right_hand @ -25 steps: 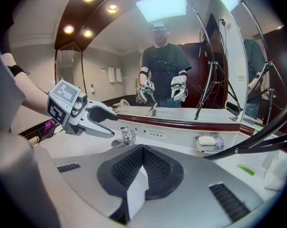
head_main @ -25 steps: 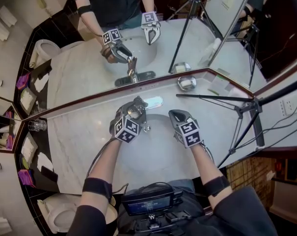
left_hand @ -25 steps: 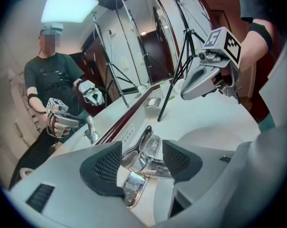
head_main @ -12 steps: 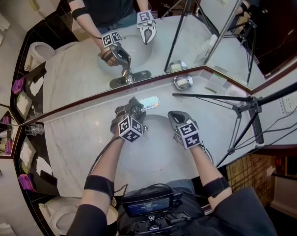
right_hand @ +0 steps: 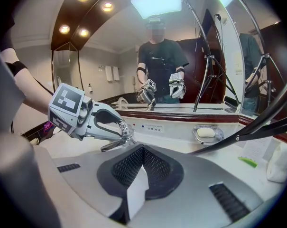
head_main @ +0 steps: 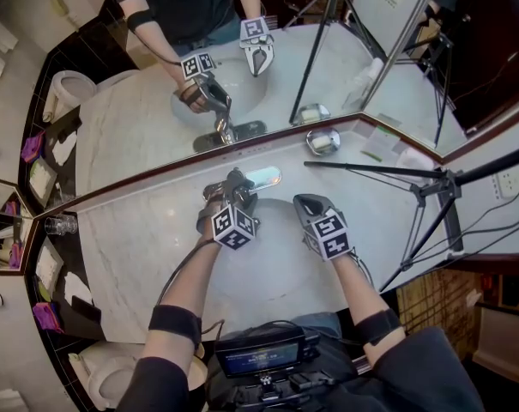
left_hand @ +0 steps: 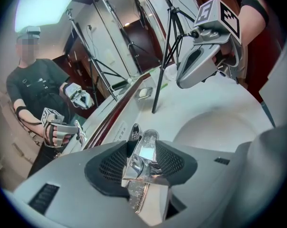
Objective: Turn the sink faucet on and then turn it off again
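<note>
- Bright, even light falls from a white rectangular ceiling panel (right_hand: 156,1) and round recessed lamps (right_hand: 69,30).
- Glare glints on the chrome faucet lever (left_hand: 145,151).
- Both gripper views bulge fisheye-wise, their corners black.

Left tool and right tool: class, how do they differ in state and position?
The left tool has just been closing its jaws and grips the faucet handle; the right tool has its jaws together, empty. The left tool is at the handle behind the basin; the right tool hangs over the basin, apart from the handle. Both share the same grey design.
</note>
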Available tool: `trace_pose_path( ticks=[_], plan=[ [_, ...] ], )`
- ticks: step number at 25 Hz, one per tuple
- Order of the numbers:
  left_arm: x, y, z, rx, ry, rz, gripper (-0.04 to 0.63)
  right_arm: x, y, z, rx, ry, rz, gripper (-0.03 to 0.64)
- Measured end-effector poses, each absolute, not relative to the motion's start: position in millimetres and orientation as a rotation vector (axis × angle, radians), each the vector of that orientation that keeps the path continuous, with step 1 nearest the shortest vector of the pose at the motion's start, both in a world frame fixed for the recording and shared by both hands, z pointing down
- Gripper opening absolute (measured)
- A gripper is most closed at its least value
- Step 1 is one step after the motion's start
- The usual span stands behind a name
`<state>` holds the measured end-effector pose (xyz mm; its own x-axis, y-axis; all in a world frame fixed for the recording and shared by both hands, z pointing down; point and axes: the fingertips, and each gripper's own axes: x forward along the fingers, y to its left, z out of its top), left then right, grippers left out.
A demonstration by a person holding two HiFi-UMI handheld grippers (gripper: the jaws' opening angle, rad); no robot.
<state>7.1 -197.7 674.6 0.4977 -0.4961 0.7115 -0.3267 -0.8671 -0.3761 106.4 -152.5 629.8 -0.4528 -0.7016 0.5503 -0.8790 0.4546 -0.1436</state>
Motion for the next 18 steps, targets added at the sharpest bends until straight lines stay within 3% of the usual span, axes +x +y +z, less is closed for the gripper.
trace_pose_path(
  ticks=[18],
  plan=[
    [14.0,-188.0,681.9,-2.47,0.673,-1.301,0.132,95.8,-152.8,633.9,1.307,-2.292,0.592,0.018]
  ],
)
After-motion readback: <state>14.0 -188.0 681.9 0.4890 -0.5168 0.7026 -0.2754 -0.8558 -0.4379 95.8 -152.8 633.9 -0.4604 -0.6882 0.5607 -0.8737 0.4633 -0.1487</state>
